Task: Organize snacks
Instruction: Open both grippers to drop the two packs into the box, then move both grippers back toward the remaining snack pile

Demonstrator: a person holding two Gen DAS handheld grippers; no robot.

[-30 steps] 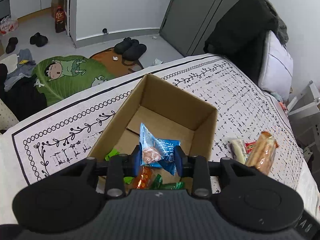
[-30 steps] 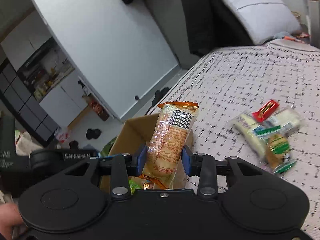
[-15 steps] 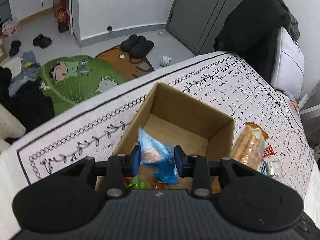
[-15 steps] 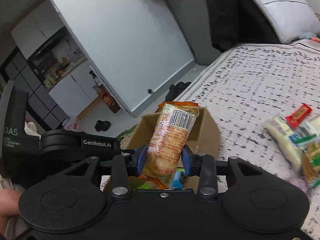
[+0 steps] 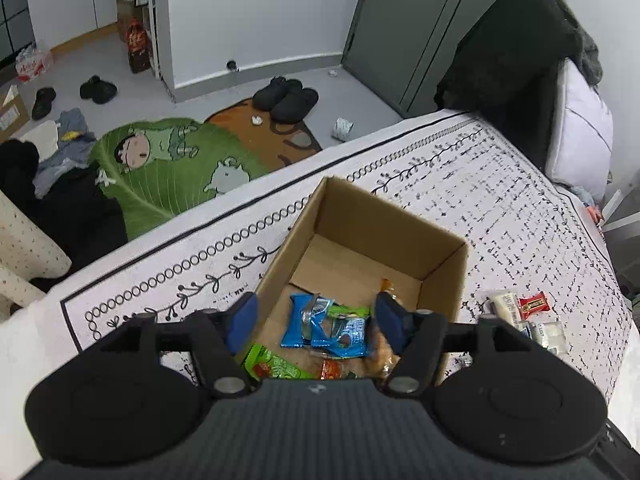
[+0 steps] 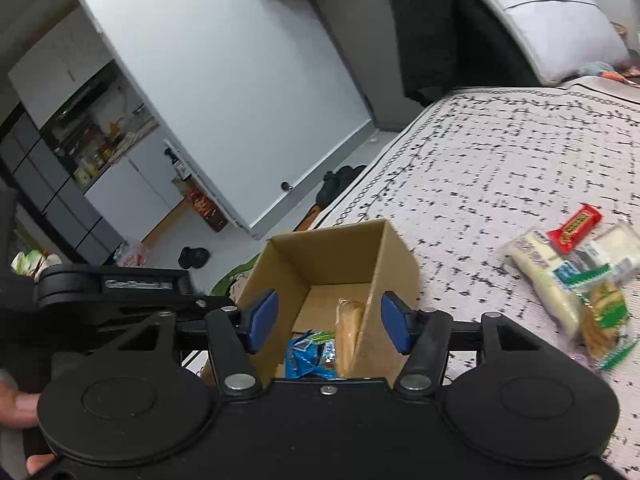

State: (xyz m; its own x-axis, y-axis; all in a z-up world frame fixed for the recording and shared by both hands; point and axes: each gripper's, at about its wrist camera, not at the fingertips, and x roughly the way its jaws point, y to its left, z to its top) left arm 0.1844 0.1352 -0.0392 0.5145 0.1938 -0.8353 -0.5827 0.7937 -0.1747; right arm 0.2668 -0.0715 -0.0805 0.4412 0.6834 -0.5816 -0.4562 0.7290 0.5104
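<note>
Both grippers, left [image 5: 314,322] and right [image 6: 328,326], gape wide and empty over open brown cardboard box [image 5: 444,268]; tall biscuit packet [image 6: 348,334] leaning on wall may topple.

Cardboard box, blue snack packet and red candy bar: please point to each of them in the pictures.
Cardboard box [image 5: 444,276], left wrist view, on its right wall.
Blue snack packet [image 5: 304,320], left wrist view, on the wrapper's middle.
Red candy bar [image 6: 575,228], right wrist view, on the wrapper's middle.

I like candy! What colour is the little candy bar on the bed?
Red candy bar, clearest in right wrist view.
</note>
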